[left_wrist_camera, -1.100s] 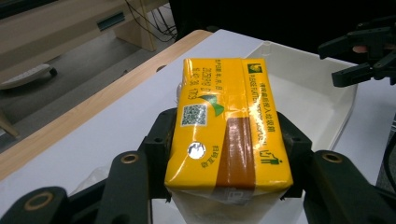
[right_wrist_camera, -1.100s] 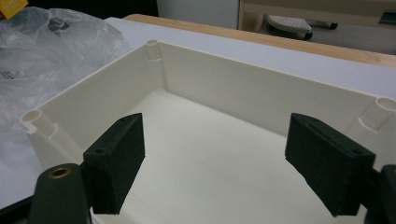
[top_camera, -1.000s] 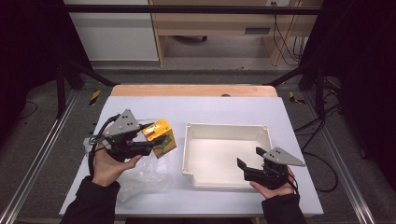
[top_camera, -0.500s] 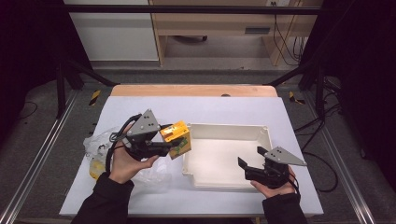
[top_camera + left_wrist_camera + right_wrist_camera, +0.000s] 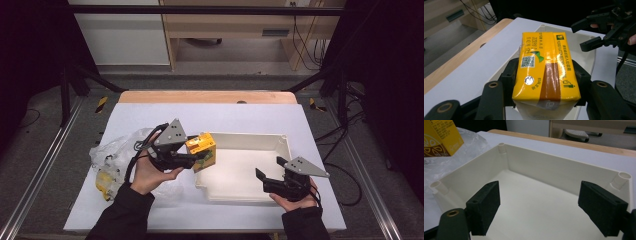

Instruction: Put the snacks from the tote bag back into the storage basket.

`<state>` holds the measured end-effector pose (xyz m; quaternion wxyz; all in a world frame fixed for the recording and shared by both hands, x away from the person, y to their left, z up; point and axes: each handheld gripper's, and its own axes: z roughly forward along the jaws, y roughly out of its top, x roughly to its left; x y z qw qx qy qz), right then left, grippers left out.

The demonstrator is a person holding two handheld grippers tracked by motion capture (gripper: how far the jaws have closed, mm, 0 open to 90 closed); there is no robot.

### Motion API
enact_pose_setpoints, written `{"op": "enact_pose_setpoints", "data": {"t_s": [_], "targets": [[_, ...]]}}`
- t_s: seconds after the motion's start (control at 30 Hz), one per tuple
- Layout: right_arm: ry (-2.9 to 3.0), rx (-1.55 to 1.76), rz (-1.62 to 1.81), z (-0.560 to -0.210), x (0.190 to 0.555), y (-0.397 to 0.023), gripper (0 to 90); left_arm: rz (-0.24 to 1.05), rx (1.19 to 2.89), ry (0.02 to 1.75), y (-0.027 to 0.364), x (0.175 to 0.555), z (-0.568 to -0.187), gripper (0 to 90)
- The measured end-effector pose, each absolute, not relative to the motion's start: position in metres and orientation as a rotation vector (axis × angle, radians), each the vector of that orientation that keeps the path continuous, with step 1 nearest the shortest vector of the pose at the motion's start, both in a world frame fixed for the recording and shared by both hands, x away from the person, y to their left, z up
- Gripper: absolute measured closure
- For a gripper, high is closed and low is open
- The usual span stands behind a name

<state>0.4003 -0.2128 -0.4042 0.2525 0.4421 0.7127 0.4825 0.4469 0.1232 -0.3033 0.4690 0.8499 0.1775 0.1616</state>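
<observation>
yellow carton (image 5: 545, 72): light, stiff, glossy so kinda slippery | left gripper (image 5: 200, 159) clamps its long sides, solid spot | right gripper (image 5: 547, 207) wide open, nothing in it, over white tray (image 5: 240, 142)

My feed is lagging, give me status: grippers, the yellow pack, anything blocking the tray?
Left gripper shut on yellow pack, at tray's left rim. Right gripper open, empty, over tray. Tray bare inside. Plastic bag left of tray, not blocking.

The high view looks forward and down over the table (image 5: 150, 112); both gripper views sit close, sharing the white tray (image 5: 564, 172) and yellow carton (image 5: 544, 67).
</observation>
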Motion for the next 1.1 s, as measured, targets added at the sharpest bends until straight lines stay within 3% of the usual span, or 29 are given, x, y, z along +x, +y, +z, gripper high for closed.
{"op": "enact_pose_setpoints", "data": {"t_s": [1.1], "targets": [[1.921,1.207,1.297,-0.407,0.403,-0.22,16.5,0.233,2.154,0.254,0.086,0.461,-0.351,50.6]]}}
